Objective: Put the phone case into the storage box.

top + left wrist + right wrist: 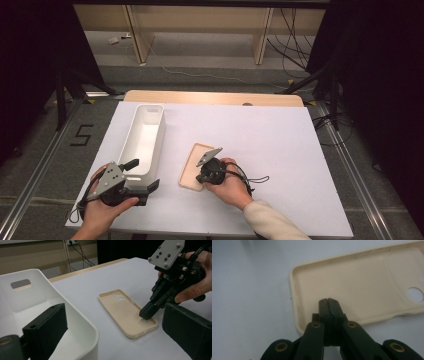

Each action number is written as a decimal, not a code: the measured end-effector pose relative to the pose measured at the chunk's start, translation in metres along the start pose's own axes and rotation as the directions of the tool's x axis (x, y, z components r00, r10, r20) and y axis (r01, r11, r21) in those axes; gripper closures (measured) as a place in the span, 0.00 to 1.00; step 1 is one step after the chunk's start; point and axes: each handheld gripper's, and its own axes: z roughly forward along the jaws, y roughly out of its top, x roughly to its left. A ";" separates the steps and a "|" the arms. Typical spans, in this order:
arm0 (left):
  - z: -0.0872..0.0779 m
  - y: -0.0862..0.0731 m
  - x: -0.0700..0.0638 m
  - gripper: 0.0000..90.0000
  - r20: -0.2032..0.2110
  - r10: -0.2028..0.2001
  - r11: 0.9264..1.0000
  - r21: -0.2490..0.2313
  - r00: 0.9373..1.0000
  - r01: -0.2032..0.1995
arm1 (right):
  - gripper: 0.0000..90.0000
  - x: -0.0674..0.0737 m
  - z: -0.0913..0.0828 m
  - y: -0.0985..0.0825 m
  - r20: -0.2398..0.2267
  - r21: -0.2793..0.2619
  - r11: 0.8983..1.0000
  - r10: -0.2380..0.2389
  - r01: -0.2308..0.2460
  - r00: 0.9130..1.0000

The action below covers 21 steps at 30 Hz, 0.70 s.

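Note:
A beige phone case [191, 164] lies hollow side up on the white table [280, 150], camera holes at its far end. My right gripper [200, 179] is shut, jaws flush together with nothing between them. Its tips [329, 301] point down into the case [362, 280] close to the near side wall; in the left gripper view the right gripper [147, 314] stands just inside the rim of the case [122, 310]. My left gripper [142, 175] is open at the near end of the white bin [159, 137]. One jaw hangs over the bin's inside, the other over the table.
The long white bin [82, 322], with a handle slot in its far wall, stands left of the case and holds nothing I can see. A wooden table edge [210, 97] lies behind the white sheet. Cables and stands are on the floor beyond.

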 end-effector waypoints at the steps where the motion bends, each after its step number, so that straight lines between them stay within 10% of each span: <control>1: 0.000 0.000 0.000 0.06 -0.001 0.000 1.000 0.001 1.000 0.000 | 1.00 0.000 0.000 0.000 0.000 0.002 1.000 0.001 -0.001 1.000; 21: 0.000 0.000 0.000 0.06 0.005 -0.008 1.000 -0.008 1.000 0.008 | 1.00 -0.007 -0.008 -0.005 0.002 0.034 0.999 -0.008 0.008 1.000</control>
